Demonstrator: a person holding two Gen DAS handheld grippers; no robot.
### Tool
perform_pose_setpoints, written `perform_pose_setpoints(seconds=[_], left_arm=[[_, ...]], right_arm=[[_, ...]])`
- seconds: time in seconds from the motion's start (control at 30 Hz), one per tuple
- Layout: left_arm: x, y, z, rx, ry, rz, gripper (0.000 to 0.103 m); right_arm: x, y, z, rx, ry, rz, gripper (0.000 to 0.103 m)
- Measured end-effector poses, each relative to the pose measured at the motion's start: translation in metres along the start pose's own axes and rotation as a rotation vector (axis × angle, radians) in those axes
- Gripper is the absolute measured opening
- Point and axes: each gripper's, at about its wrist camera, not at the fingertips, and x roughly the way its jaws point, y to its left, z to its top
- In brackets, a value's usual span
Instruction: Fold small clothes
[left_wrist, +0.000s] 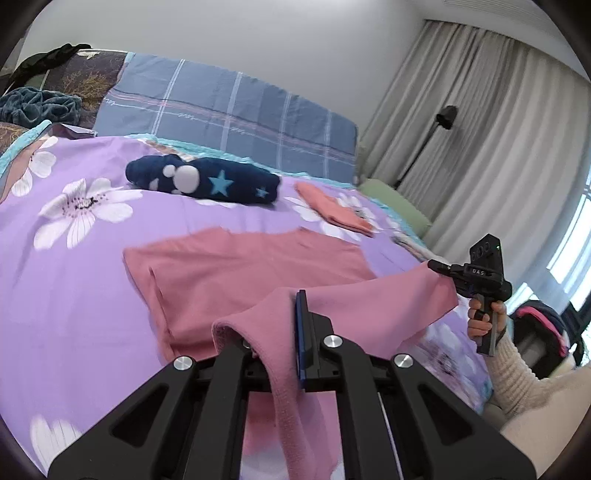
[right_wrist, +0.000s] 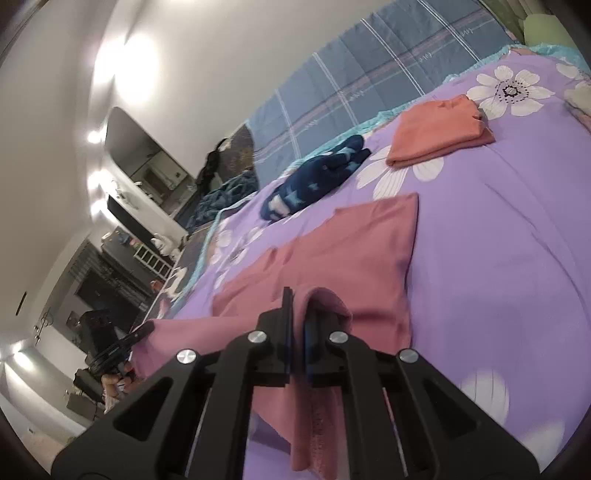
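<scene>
This is a bedroom in a lived-in home. A bed fills most of both views, covered by a purple floral bedspread, with a blue plaid quilt propped along the wall behind it and a rumpled teal blanket near one end. Small garments lie on the bedspread. Long pale curtains hang floor to ceiling beside a bright window, and a black floor lamp stands in front of them. The right wrist view looks past the bed to a mirror ringed by round lights and shelves crowded with household things.
</scene>
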Motion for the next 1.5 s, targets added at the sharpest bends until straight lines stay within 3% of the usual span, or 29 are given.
perform_pose_setpoints(seconds=[0.13,0.27,0.33,0.4,0.47,0.63,0.8,0.93,0.97,1.03,1.13,1.27,1.33,1.4,1.47,1.5], left_arm=[[0.056,0.034,0.020,-0.031,0.067,0.082,0.004],[0.107,0.077,0.004,-0.114,0.174,0.169,0.004],[0.118,0.092,-0.007,-0.150,0.194,0.168,0.006],[0.110,0.101,-0.012,-0.198,0.153,0.118,0.007],[0.102,0.103,-0.013,-0.217,0.138,0.102,0.015],[0.084,0.081,-0.015,-0.152,0.136,0.117,0.034],[0.073,0.063,-0.032,-0.099,0.183,0.129,0.034],[0.064,0.061,-0.046,-0.098,0.202,0.144,0.030],[0.063,0.061,-0.048,-0.095,0.205,0.150,0.017],[0.062,0.061,-0.048,-0.087,0.209,0.160,0.003],[0.057,0.059,-0.037,-0.097,0.174,0.130,0.003],[0.060,0.055,0.008,-0.088,0.092,0.108,0.001],[0.068,0.060,0.035,-0.103,0.051,0.127,0.001],[0.083,0.075,0.064,-0.140,0.014,0.204,0.001],[0.103,0.091,0.082,-0.161,0.009,0.286,0.004],[0.111,0.097,0.087,-0.171,0.013,0.320,0.009]], right_arm=[[0.054,-0.032,0.024,0.056,0.041,-0.050,0.009],[0.101,-0.065,0.021,0.098,0.127,-0.151,0.011],[0.106,-0.074,0.015,0.103,0.138,-0.152,0.011],[0.101,-0.075,0.013,0.097,0.135,-0.137,0.011],[0.092,-0.072,0.012,0.073,0.138,-0.147,0.014],[0.069,-0.060,0.004,0.027,0.135,-0.150,0.021],[0.057,-0.050,-0.014,-0.004,0.156,-0.155,0.021],[0.050,-0.049,-0.028,-0.016,0.168,-0.179,0.018],[0.051,-0.048,-0.030,-0.019,0.166,-0.186,0.013],[0.049,-0.047,-0.028,-0.011,0.163,-0.165,0.006],[0.046,-0.042,-0.015,0.011,0.137,-0.098,0.005],[0.049,-0.034,0.028,0.047,0.069,-0.030,0.005],[0.060,-0.032,0.057,0.058,0.035,-0.053,0.005],[0.077,-0.036,0.082,0.078,0.017,-0.108,0.005],[0.100,-0.048,0.102,0.136,0.020,-0.173,0.011],[0.111,-0.055,0.108,0.168,0.018,-0.224,0.021]])
